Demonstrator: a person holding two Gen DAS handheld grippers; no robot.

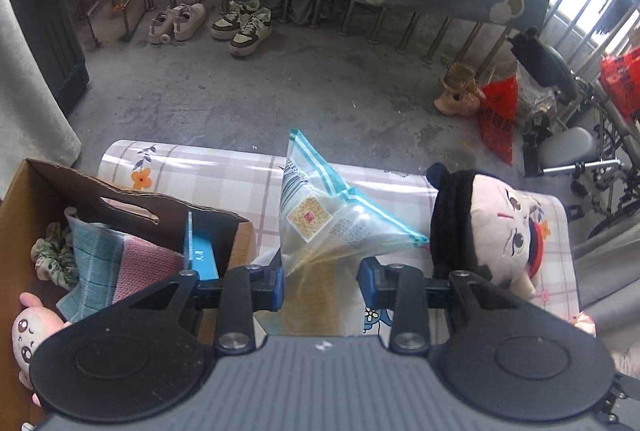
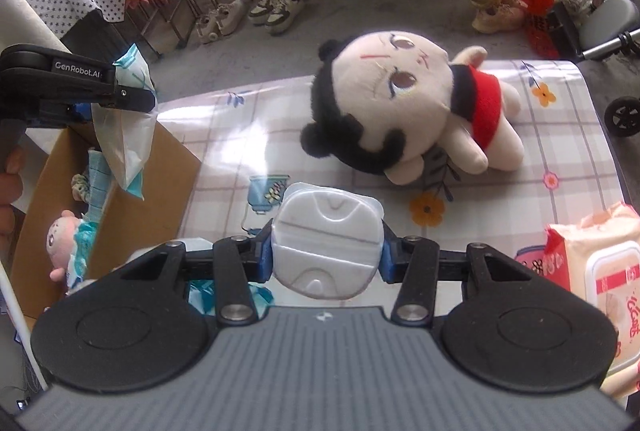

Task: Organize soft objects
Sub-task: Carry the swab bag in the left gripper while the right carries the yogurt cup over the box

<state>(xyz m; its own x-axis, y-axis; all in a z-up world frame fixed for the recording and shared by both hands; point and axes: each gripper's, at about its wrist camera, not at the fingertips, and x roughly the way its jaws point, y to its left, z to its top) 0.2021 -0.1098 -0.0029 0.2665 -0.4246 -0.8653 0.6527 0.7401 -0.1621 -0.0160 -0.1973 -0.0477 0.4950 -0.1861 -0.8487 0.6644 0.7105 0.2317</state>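
My left gripper (image 1: 322, 281) is shut on a clear plastic bag with blue trim (image 1: 320, 219), and the bag stands up between the blue pads. In the right wrist view the same left gripper (image 2: 120, 97) holds the bag (image 2: 124, 139) hanging over the open cardboard box (image 2: 132, 191). My right gripper (image 2: 326, 255) is shut on a white-lidded wipes pack (image 2: 326, 243), held above the table. A big-headed plush doll (image 2: 408, 111) with black hair and a red top lies on the plaid tablecloth (image 2: 560, 159) beyond it, and shows at right in the left wrist view as the doll (image 1: 492, 227).
The box (image 1: 36, 191) holds folded cloths (image 1: 120, 263), a green scrunchie (image 1: 52, 259) and a small pink plush (image 2: 60, 235). A pink wipes pack (image 2: 600, 271) lies at the table's right edge. Shoes (image 1: 224, 23), railings and a wheelchair (image 1: 580, 151) stand on the concrete floor beyond.
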